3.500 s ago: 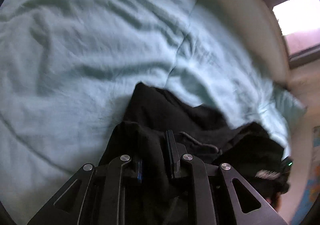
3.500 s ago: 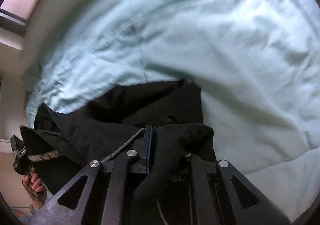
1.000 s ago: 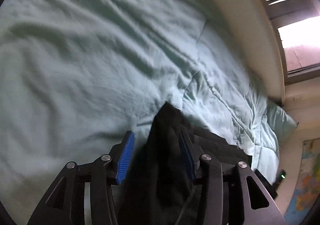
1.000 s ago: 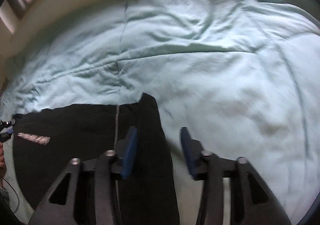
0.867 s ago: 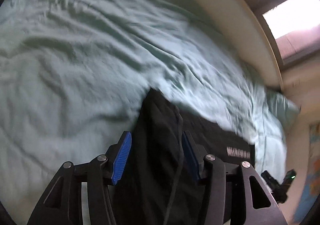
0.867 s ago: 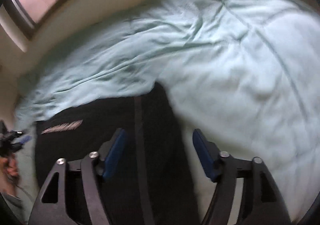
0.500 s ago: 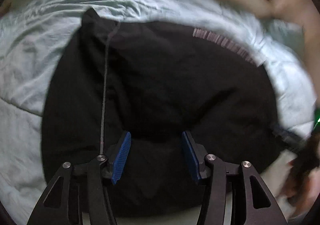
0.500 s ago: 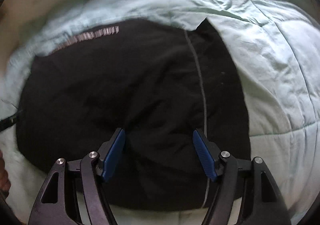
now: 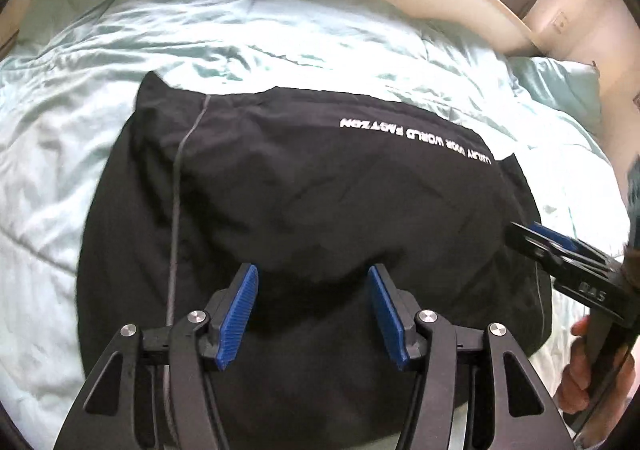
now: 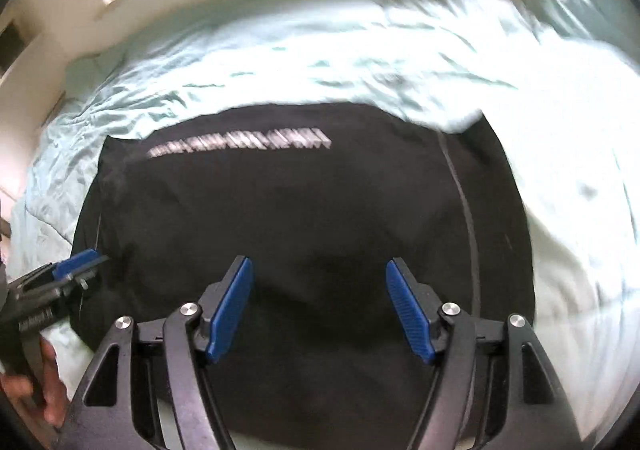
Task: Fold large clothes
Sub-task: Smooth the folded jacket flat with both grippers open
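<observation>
Pulled both claws back off the black garment (image 9: 320, 210) since a second ago. Now flat on the bed (image 9: 280, 30), left claw (image 9: 312, 306) and right claw (image 10: 320, 306) above it, jaws apart, nothing clamped.

two matching black hand-held grippers with blue pads

each gripper, left gripper (image 9: 312, 306) and right gripper (image 10: 320, 306), had black linkage arms with triangular cut-outs, round silver screws at the pivots, and ribbed blue pads (image 9: 240, 310); white lettering marked the right one's side.
</observation>
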Motion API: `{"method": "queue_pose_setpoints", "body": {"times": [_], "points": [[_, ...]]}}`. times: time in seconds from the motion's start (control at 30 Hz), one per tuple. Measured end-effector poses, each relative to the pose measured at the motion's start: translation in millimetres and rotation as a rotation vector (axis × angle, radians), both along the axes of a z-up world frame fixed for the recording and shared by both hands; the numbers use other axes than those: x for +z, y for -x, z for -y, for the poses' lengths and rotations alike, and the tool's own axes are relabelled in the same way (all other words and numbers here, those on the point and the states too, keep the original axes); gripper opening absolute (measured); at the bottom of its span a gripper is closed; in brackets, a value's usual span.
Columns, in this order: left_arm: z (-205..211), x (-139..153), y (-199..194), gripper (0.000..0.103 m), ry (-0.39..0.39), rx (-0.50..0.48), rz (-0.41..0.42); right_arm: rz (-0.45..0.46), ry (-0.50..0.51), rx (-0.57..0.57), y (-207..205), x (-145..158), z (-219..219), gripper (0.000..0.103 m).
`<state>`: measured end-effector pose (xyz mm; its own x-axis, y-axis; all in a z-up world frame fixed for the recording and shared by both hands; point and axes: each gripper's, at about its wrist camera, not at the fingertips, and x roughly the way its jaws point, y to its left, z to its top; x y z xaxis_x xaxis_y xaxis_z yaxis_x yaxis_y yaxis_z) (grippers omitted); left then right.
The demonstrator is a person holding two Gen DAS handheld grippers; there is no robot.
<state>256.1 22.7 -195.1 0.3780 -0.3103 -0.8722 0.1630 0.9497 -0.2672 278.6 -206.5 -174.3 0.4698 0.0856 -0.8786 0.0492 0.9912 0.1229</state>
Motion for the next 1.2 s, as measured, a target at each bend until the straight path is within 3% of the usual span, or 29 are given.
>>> {"method": "queue_pose_setpoints", "body": {"times": [0.07,0.17,0.23,0.37,0.5,0.67,0.77,0.9,1.2], "points": [[-2,-14,-11,0.06,-0.012,0.009,-0.039,-0.05,-0.01,-0.015,-18,-23,-1,0.073],[-10,-32,-26,0.072,-0.002,0.044,-0.085,-0.122,-0.059,-0.041,-36,-51,9,0.074],[-15,-39,-31,0.074,0.028,0.061,-0.102,-0.131,-0.078,-0.052,-37,-57,11,0.074],[-11,-38,-31,0.074,0.005,0.047,-0.09,-0.13,-0.034,-0.017,-35,-59,4,0.074],[-17,-32,-19,0.074,0.037,0.046,-0.097,-0.128,-0.104,0.004,-35,-58,12,0.074],[-30,-33,-8,0.074,0.086,0.068,-0.145,-0.13,-0.109,0.049,-16,-55,14,0.074],[-31,-31,7,0.074,0.025,0.05,-0.151,-0.16,-0.121,0.042,1,-55,17,0.079],[-34,-23,36,0.074,0.001,0.042,-0.142,-0.177,-0.127,0.029,36,-55,24,0.086],[-57,-14,79,0.074,-0.006,0.036,-0.139,-0.215,-0.116,0.025,116,-53,44,0.086]]}}
